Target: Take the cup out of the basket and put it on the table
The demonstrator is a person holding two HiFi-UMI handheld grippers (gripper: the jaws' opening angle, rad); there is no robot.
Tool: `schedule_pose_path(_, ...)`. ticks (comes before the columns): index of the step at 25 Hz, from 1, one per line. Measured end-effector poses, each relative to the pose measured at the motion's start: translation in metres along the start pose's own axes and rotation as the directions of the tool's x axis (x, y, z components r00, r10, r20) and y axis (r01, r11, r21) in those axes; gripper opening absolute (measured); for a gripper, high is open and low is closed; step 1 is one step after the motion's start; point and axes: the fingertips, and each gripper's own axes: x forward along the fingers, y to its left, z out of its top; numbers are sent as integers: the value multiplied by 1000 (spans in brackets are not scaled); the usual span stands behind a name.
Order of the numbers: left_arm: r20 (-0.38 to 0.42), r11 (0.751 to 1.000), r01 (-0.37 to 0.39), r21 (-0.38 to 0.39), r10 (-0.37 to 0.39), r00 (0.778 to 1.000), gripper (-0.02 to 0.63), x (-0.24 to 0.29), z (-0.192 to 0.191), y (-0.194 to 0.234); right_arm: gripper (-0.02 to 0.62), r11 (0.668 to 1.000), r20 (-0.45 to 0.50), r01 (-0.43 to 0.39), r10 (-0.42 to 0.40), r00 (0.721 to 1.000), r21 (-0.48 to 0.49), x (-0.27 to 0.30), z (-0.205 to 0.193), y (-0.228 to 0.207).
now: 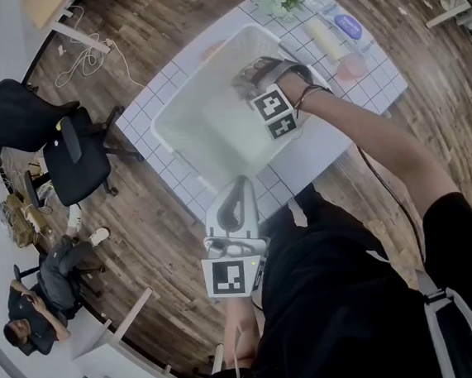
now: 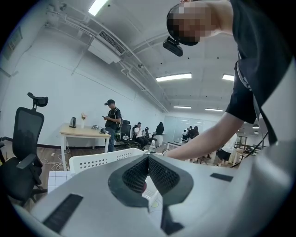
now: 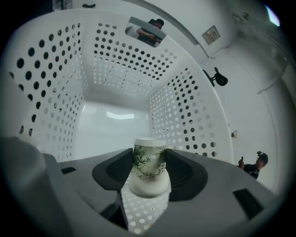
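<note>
Right gripper [image 3: 149,159] is down inside the basket [image 3: 115,78], jaws spread wide and straddling the cup [image 3: 149,170] on the basket floor, with no squeeze evident. It looks like glazed ceramic: stiff, slick, breakable. Best to grip mid-body, gently. Left gripper [image 2: 148,159] hangs outside the basket, jaws clenched on nothing.

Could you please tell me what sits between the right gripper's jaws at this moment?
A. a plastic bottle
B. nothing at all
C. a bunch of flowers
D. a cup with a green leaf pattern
D: the right gripper view shows the cup, pale with green leaves, between the jaws of the right gripper, inside the white perforated basket.
</note>
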Motion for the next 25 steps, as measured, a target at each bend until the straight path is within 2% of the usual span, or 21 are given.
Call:
schedule_pose_path(8,17,1000,-1,29,1,1000,9,-3,7,-13,235,987,148,73,-94,985,141,-71,15,-14)
schedule_pose_path(13,31,999,-15,50,13,999,9,-7,14,-19,235,953,271,118,-196,943,279,-130,29,-22)
schedule_pose_path(16,45,998,-22,57,20,999,9,-9,17,-22,235,917,346,123,-264,900,378,-166,39,-28)
schedule_pose_path(19,56,998,-29,63,26,998,9,-11,22,-27,233,868,422,93,-328,845,487,-202,48,-30)
schedule_pose_path(25,75,996,-43,80,37,997,9,-14,31,-37,233,752,555,-42,-446,702,658,-268,55,-27)
